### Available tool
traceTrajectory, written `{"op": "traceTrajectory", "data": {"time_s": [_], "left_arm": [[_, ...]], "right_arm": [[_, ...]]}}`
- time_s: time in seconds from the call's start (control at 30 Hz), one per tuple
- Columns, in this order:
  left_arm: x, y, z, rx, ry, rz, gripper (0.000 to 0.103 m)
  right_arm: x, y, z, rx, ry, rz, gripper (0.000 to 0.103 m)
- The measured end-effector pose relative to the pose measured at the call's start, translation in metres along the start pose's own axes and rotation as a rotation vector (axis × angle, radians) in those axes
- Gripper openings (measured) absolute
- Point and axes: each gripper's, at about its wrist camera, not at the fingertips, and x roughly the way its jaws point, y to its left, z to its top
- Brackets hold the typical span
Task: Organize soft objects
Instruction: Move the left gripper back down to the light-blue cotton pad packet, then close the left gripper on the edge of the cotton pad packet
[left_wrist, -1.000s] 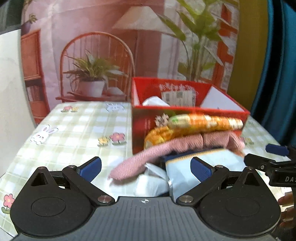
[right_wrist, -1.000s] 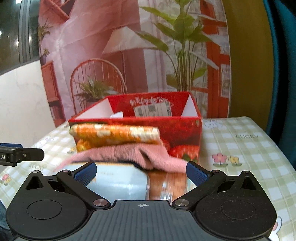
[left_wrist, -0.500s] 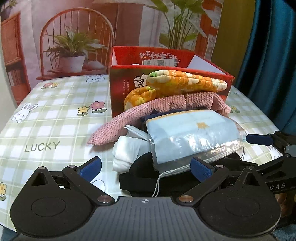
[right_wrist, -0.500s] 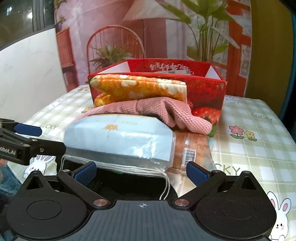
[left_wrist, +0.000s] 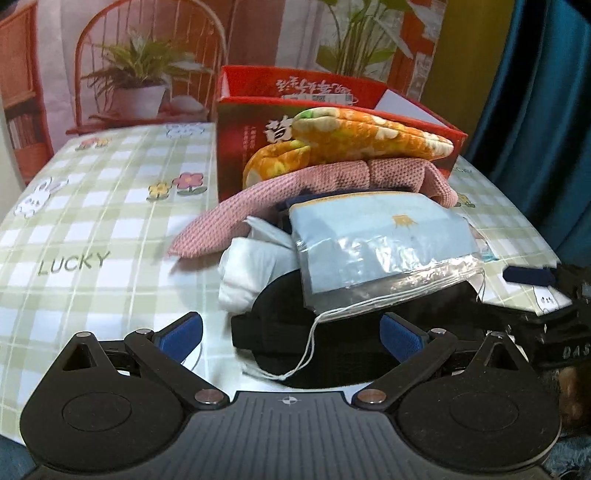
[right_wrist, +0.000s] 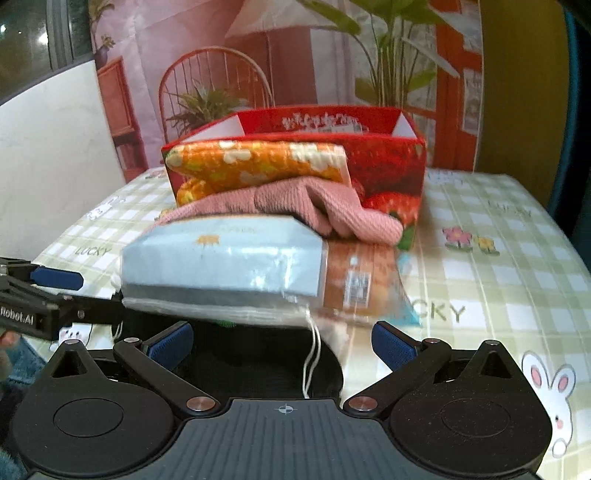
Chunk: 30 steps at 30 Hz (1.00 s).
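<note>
Facing a pile of soft goods heaped against the near wall of the red box (left_wrist: 236, 147) on the checked tablecloth (left_wrist: 92, 221). Left gripper (left_wrist: 291, 336): jaws spread wide, nothing held, blue pads either side of a black fabric item (left_wrist: 351, 354) at the near foot of the pile. Right gripper (right_wrist: 282, 339): jaws likewise spread wide, empty, in front of the same black item and to the right of the left gripper. Topmost in the pile, touching the box wall: orange floral cloth (left_wrist: 365, 134), folded. Directly beneath it: pink knit garment (left_wrist: 229, 218), one sleeve trailing onto the tablecloth left of the box. In front of the knit: light blue packet in clear plastic (left_wrist: 376, 236), resting on the black item, white drawstring hanging from its near edge. Left of the packet: white cloth (left_wrist: 251, 269). Right of the packet, flat on the tablecloth: brown printed pouch (right_wrist: 354, 277). Box interior mostly hidden; contents cannot be made out.
</note>
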Motion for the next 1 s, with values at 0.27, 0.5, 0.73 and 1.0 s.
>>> {"op": "traceTrajectory", "data": {"time_s": [0.27,0.5,0.73,1.0], "left_arm": [[0.002,0.01,-0.005,-0.056,0.017,-0.005,0.101],[-0.012,0.009,0.008,-0.061,-0.102,-0.044,0.082],[0.007,0.009,0.04,-0.081,-0.079,-0.1,0.07],[0.041,0.027,0.054,-0.213,0.004,-0.172,0.063]], "right_arm": [[-0.001,-0.002,-0.011,0.028,0.051,0.006,0.102],[-0.004,0.0,0.002,0.003,-0.041,0.02,0.099],[0.004,-0.004,0.028,-0.026,-0.076,0.052,0.085],[0.036,-0.016,0.048,0.003,-0.056,0.106,0.08]]}}
